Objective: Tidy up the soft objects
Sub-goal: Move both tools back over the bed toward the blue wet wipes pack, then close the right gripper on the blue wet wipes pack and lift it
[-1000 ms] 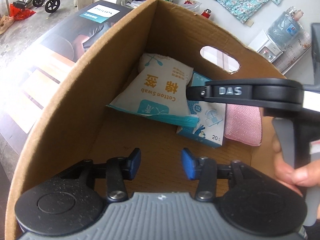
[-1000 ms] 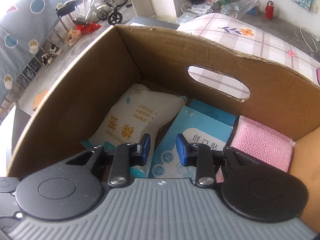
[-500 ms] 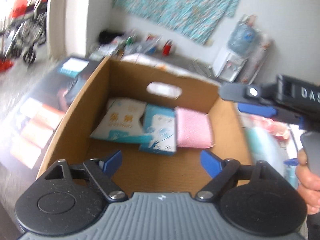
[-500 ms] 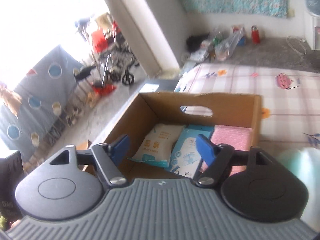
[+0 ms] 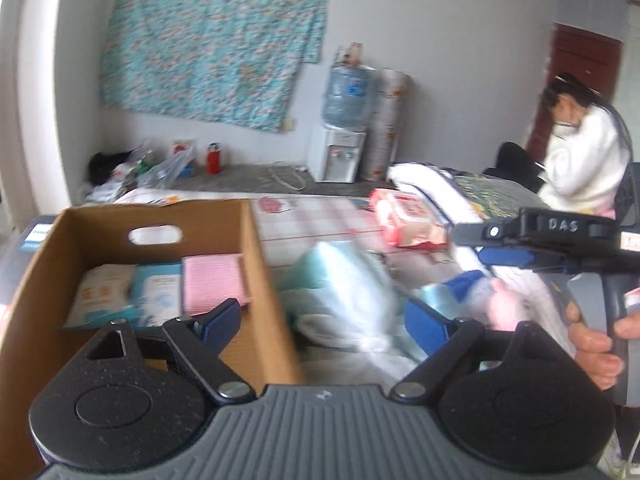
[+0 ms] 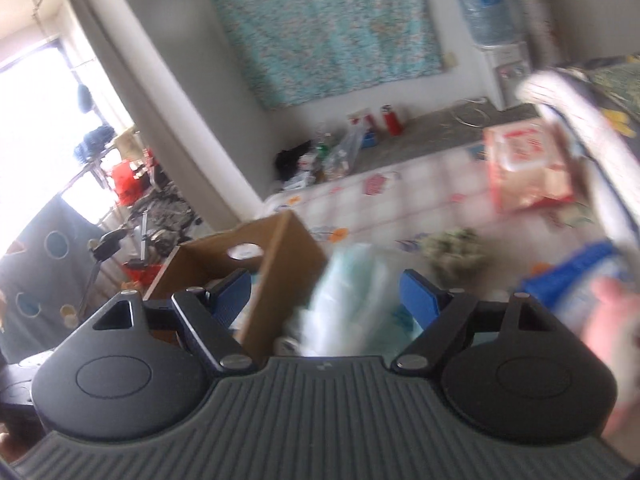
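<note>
Beside the box, on the bed: next pick candidates lie just off the right wall of the brown cardboard box with a handle cut-out (image 5: pixel 256 280).
Box contents: white cotton-swab pouch (image 5: pixel 100 292), light-blue flat carton (image 5: pixel 158 292), pink ribbed sponge-like pad (image 5: pixel 212 288), side by side along the far wall.
Nearest target: pale teal-and-white soft plastic pack (image 5: pixel 344 280), touching or just beside the box's right wall; blurred, print unreadable.
Other targets: red-and-white wet-wipe-style pouch (image 5: pixel 408 220) toward the far edge of the checked bedsheet (image 5: pixel 312 220); blue-and-white bag (image 6: pixel 580 280) near the right edge, well apart from the box.
Left gripper (image 5: pixel 324 316): jaws spread wide, nothing between the pads.
Right gripper (image 6: pixel 324 288): jaws opening, empty; teal pack sits beyond the gap, not between the pads.
Handling, judged: teal pack looks light, squashy, slick film; it will deform and may slide out of a shallow pinch.
Grip point, judged: take it across the narrow middle or a bunched edge, pads deep; avoid loose corners.
Wipe pouch, judged: heavier, floppy; pinch mid-body, not the seal flap.
Risk: soft pack snags on the box rim; lift clear first.
</note>
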Tool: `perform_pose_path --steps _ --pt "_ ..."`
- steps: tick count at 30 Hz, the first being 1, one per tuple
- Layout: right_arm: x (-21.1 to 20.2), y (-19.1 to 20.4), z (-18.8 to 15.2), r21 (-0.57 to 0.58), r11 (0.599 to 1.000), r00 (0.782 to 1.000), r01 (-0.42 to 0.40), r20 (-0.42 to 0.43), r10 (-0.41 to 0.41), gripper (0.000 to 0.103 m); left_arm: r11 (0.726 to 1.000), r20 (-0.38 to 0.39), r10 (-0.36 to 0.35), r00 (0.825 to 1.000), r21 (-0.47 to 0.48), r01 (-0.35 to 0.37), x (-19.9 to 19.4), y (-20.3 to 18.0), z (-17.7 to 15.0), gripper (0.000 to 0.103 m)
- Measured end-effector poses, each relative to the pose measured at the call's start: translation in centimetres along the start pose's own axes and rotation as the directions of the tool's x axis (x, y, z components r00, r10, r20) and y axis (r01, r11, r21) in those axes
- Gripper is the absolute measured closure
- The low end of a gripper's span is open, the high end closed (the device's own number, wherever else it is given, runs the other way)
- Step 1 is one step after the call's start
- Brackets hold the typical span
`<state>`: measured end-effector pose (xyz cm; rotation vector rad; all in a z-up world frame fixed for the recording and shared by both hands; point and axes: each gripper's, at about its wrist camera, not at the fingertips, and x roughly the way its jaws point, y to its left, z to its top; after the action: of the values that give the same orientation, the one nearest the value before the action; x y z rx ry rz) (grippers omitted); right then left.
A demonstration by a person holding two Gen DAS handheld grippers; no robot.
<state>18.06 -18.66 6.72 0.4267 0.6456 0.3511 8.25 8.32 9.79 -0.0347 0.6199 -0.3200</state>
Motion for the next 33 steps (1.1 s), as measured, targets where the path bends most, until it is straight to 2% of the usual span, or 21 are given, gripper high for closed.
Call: perform_pose_path --steps 3,9,13,15,18,20,23,26,28,33 --pt "-2.2 -3.2 -2.1 0.039 0.999 0.999 0.032 -0.008 -0.032 0.021 0.999 0.021 -0.015 1.0 0.048 0.013 0.6 -3.5 -0.8 0.007" --pt "-6.0 -7.9 -5.3 0.085 0.992 0.996 0.091 -0.008 -0.09 0.021 0.994 0.078 -0.034 0.996 0.11 0.025 3.2 -8.9 -2.4 0.007" --pt "-7.6 -9.9 -5.5 0.114 0.985 0.992 0.128 -0.002 -0.129 0.021 0.989 0.038 -0.091 0.995 0.117 0.086 5.4 -11.5 -3.8 0.008" --pt "-8.2 -10.7 -5.1 0.118 0.982 0.989 0.148 0.001 -0.149 0.021 0.982 0.002 -0.118 0.993 0.149 0.117 6.5 -12.7 -4.1 0.009" --pt "-8.2 -11.9 -3.8 0.137 0.977 0.987 0.162 0.003 -0.164 0.023 0.975 -0.014 -0.125 0.992 0.185 0.126 7.9 -14.0 -3.6 0.011" --pt "-7.7 -12.9 -2.5 0.155 0.975 0.987 0.157 0.001 -0.16 0.023 0.971 -0.017 -0.136 0.991 0.198 0.137 8.8 -14.3 -2.5 0.011" --pt "-6.1 -14.0 0.1 0.161 0.972 0.985 0.171 -0.028 -0.169 0.023 0.963 -0.047 -0.154 0.987 0.216 0.161 10.7 -14.9 -0.7 0.019" --pt "-3.5 -15.6 2.5 0.173 0.963 0.977 0.207 -0.097 -0.192 0.023 0.959 -0.101 -0.147 0.984 0.229 0.167 13.4 -15.5 0.8 0.025" --pt "-1.2 -16.6 3.7 0.175 0.956 0.964 0.236 -0.169 -0.207 0.023 0.956 -0.145 -0.14 0.979 0.236 0.172 15.4 -16.0 1.4 0.033" --pt "4.5 -19.2 5.4 0.17 0.94 0.919 0.297 -0.316 -0.234 0.023 0.932 -0.234 -0.125 0.964 0.306 0.196 19.8 -18.1 1.4 0.044"
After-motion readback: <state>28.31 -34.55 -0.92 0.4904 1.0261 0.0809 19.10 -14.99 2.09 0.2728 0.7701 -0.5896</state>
